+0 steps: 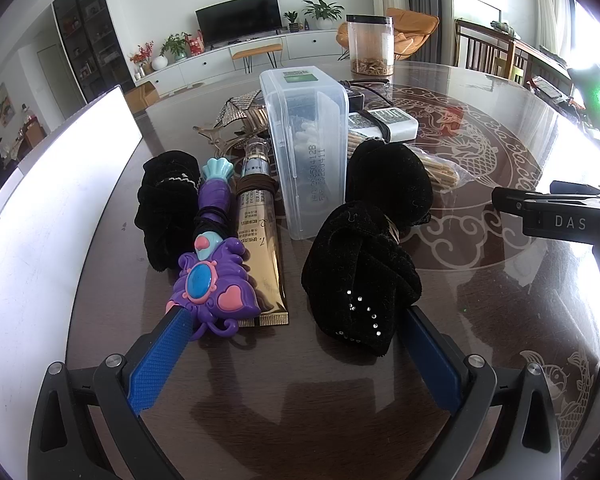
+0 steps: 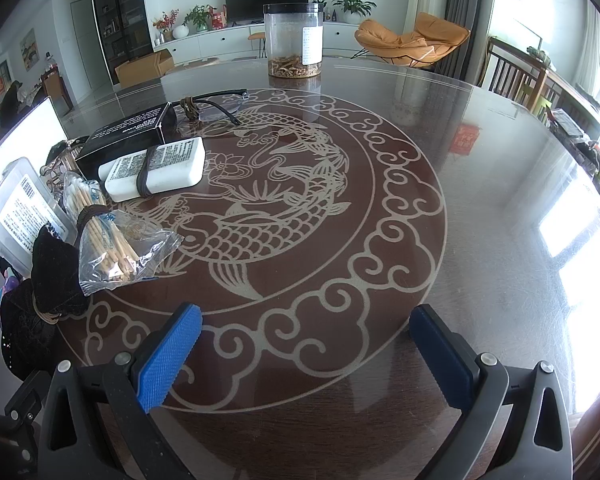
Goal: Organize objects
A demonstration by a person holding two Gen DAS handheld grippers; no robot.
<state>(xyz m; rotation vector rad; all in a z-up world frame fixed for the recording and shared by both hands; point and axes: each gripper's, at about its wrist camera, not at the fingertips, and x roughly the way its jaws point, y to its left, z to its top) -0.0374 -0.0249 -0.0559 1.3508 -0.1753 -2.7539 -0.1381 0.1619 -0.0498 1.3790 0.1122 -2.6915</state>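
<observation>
A row of items lies before my open left gripper: a black velvet cloth, a purple toy wand, a gold tube, a clear plastic box and a black rhinestone bow. Its left pad sits beside the wand's end; its right pad is beside the bow. My right gripper is open over bare glass tabletop. Left of it lie a swab bag, a white banded block and a black box.
A clear jar stands at the table's far edge, and glasses lie near the black box. A white board borders the table on the left. Chairs stand at the far right. The right gripper's body shows in the left wrist view.
</observation>
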